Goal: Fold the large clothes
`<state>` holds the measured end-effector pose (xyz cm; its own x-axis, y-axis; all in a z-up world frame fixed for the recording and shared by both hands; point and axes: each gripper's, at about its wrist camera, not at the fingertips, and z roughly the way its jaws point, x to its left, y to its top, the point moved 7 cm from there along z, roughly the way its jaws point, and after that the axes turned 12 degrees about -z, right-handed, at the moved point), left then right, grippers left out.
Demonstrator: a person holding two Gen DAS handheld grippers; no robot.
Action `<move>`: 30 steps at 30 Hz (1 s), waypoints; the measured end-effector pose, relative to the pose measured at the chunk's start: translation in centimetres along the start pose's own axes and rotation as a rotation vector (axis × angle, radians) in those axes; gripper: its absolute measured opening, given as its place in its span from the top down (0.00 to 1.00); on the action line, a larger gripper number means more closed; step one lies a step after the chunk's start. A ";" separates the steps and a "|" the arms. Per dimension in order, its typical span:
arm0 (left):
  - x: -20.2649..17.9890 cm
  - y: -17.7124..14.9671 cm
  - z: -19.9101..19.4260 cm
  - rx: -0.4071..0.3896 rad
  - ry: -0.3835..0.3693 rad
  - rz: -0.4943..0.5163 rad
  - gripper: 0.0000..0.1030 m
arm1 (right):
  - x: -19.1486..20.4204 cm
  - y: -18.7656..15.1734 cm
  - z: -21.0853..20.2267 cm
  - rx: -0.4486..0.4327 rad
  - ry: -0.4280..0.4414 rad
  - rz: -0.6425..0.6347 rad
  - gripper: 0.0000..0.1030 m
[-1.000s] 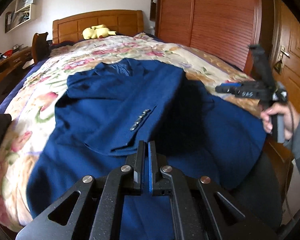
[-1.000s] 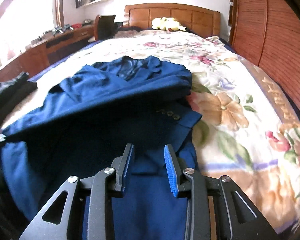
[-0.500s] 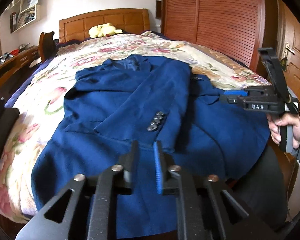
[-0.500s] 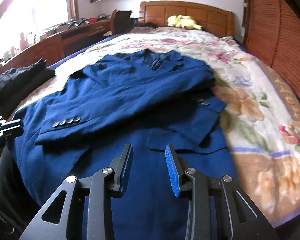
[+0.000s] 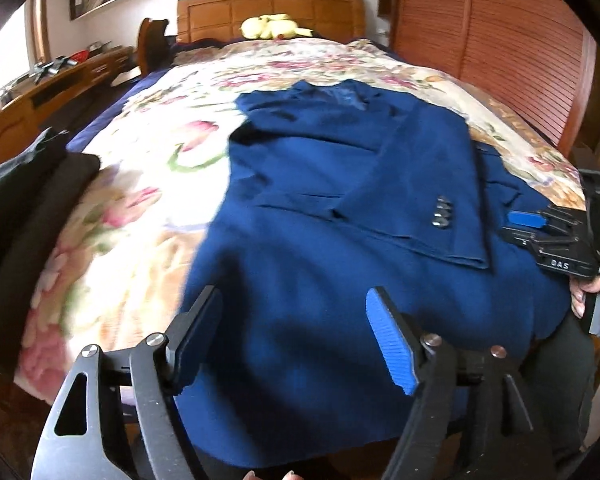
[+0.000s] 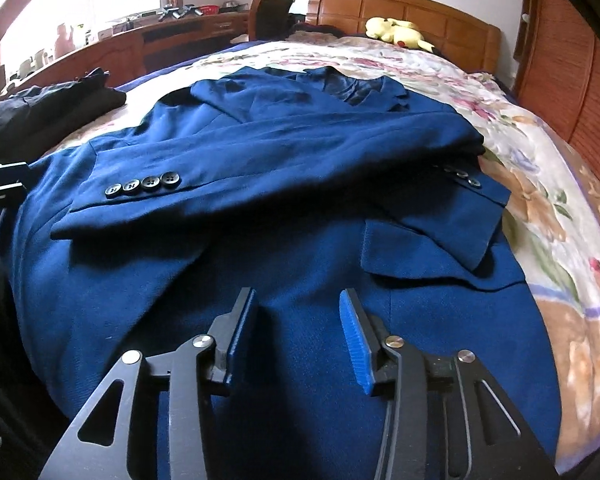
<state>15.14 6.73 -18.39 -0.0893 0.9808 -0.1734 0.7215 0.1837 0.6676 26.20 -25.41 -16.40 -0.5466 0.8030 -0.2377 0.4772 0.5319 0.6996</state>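
Note:
A navy blue suit jacket (image 5: 340,208) (image 6: 284,168) lies flat on the bed, collar toward the headboard, both sleeves folded across its front. The upper sleeve's cuff buttons (image 6: 144,185) show in the right wrist view. My left gripper (image 5: 294,320) hovers over the jacket's lower hem, jaws opening wide, nothing between them. My right gripper (image 6: 298,320) hangs above the hem further right, jaws also opening and empty. It appears in the left wrist view as the right gripper (image 5: 556,236), held by a hand at the jacket's right edge.
The floral bedspread (image 6: 540,200) covers the bed. Dark folded clothes (image 5: 24,200) (image 6: 48,112) lie at its left edge. A yellow plush toy (image 6: 398,32) sits by the wooden headboard (image 5: 268,12). A desk (image 6: 148,40) runs along the left, a slatted wardrobe (image 5: 480,40) on the right.
The left gripper went from shut to wide open and slid left along the hem. The right gripper widened a little and dropped closer to the jacket.

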 end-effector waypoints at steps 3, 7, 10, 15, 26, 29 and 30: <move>1.6 0.2 -0.2 -0.004 0.021 -0.027 0.25 | -0.1 -0.2 0.1 -0.012 -0.007 0.002 0.50; 3.3 0.2 -0.2 -0.001 0.053 -0.059 0.25 | -0.2 -0.4 0.3 -0.002 0.008 0.028 0.44; 4.1 0.0 0.0 0.003 0.057 -0.076 0.25 | -0.4 -0.4 -0.1 0.017 0.013 0.022 0.38; 5.3 -0.3 1.1 0.025 0.060 -0.101 0.25 | -1.2 -0.9 -1.4 0.042 -0.014 0.038 0.25; 6.4 -0.9 1.6 0.038 0.024 -0.126 0.23 | -6.0 -5.3 -6.7 0.084 -0.161 0.132 0.23; 7.0 -1.1 1.0 0.035 0.008 -0.147 0.23 | -6.9 -7.0 -7.7 0.117 -0.193 0.139 0.23; 7.2 -1.3 0.8 0.035 -0.004 -0.153 0.23 | -7.2 -7.4 -7.9 0.122 -0.192 0.149 0.23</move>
<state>14.13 13.49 -21.04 -0.1978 0.9412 -0.2739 0.7229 0.3288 0.6077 21.16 -37.23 -14.52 -0.3294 0.9048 -0.2700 0.6283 0.4235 0.6525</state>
